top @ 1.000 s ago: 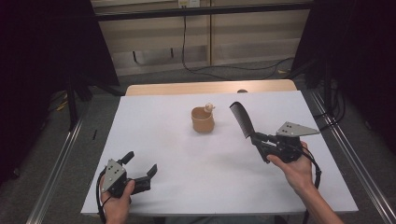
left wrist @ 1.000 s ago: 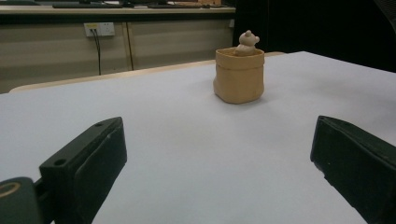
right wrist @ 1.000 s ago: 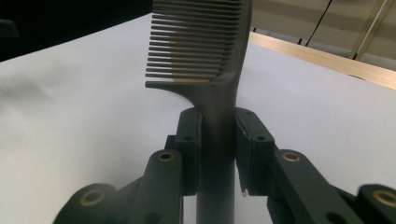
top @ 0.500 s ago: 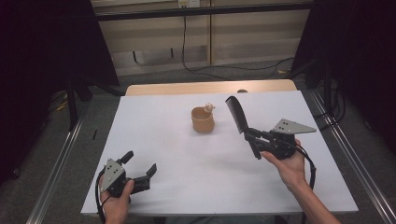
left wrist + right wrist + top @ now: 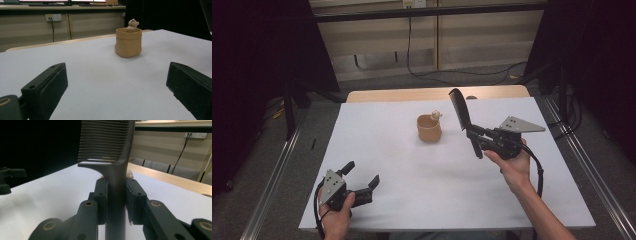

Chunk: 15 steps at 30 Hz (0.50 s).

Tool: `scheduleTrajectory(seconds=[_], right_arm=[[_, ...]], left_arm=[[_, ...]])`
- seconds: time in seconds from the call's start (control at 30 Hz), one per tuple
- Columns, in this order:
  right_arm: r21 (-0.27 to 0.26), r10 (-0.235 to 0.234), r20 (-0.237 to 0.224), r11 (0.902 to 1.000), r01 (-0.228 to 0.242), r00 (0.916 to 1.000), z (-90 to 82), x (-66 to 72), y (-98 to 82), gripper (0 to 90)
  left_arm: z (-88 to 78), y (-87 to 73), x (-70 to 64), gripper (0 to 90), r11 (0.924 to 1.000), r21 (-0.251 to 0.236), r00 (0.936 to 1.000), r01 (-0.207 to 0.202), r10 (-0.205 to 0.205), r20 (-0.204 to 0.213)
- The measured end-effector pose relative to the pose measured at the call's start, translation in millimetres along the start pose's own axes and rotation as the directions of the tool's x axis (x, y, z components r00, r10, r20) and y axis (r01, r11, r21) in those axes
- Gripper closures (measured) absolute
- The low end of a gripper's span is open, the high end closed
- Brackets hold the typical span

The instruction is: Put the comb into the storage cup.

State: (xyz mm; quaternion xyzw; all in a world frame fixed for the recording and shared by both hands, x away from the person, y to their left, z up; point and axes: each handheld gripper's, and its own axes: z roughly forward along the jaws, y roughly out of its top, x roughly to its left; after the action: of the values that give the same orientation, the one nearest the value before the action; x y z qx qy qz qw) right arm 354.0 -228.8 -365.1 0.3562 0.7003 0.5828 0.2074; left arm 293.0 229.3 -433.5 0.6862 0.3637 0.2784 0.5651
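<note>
Centrally on the white table (image 5: 412, 200) stands a tan pot (image 5: 429, 129) containing a small bear figure (image 5: 436, 115), its lower body hidden by the rim. Right gripper (image 5: 473, 134) clamps a black comb (image 5: 460, 109), raised just right of the pot; the comb's top is cut off in the right gripper view. Left gripper (image 5: 361, 176) rests near the front edge, jaws wide, holding nothing.

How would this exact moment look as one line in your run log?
right gripper: shut on comb, raised | left gripper: open, low over table | pouch: bear inside

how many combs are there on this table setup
1: a dark comb clamped upright in the right gripper, right of the tan pouch. None lies on the table.
</note>
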Motion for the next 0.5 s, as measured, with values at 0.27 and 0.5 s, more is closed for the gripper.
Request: scheduleTrajectory(seconds=[0.27, 0.5], right_arm=[[-0.037, 0.022, -0.004, 0.9991, -0.022, 0.9998, 9.3, -3.9, 5.8, 72.7], [-0.071, 0.020, -0.002, 0.9973, -0.020, 0.9998, 12.8, -8.9, 14.7, 72.7]], left_arm=[[0.1, 0.1, 0.0, 3.7, 1.0000, -0.002, 1.0000, 0.001, -0.001, 0.003], [1.7, 0.4, -1.4, 3.7, 1.0000, -0.002, 1.0000, -0.003, 0.003, 0.007]])
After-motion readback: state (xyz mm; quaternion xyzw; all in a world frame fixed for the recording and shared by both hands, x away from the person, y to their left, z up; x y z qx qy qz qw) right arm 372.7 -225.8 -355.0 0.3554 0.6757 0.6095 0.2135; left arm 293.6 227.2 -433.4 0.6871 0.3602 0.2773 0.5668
